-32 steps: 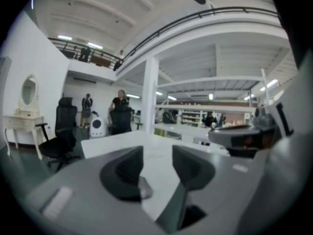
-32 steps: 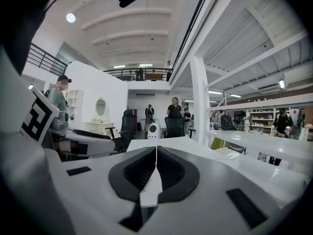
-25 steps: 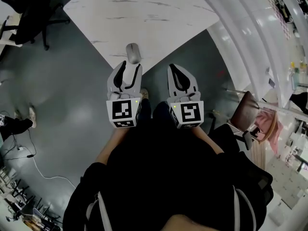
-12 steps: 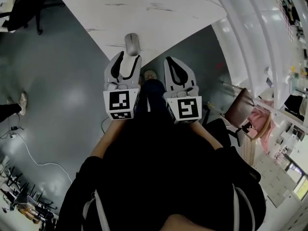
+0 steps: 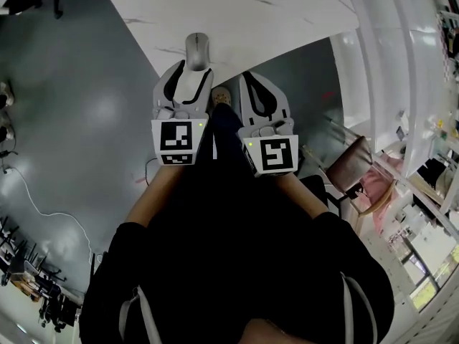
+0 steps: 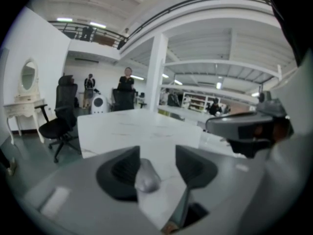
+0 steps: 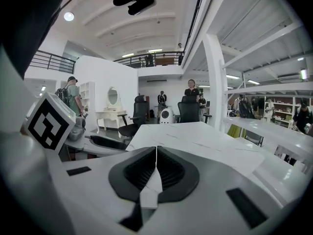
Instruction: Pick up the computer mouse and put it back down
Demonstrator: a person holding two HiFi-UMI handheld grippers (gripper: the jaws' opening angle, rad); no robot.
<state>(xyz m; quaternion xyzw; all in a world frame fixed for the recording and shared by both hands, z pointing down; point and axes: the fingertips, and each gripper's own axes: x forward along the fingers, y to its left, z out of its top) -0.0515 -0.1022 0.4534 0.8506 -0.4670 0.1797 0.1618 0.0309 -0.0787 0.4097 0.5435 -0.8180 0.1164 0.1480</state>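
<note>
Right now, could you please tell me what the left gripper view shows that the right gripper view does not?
Only the left gripper view shows the computer mouse, lying on the table between the jaws of the left gripper, which stand apart and have just been opening. Only the right gripper view shows the right gripper with jaws shut together, nothing between them, plus the left gripper's marker cube. Both share the white table, black office chairs and people standing behind.
</note>
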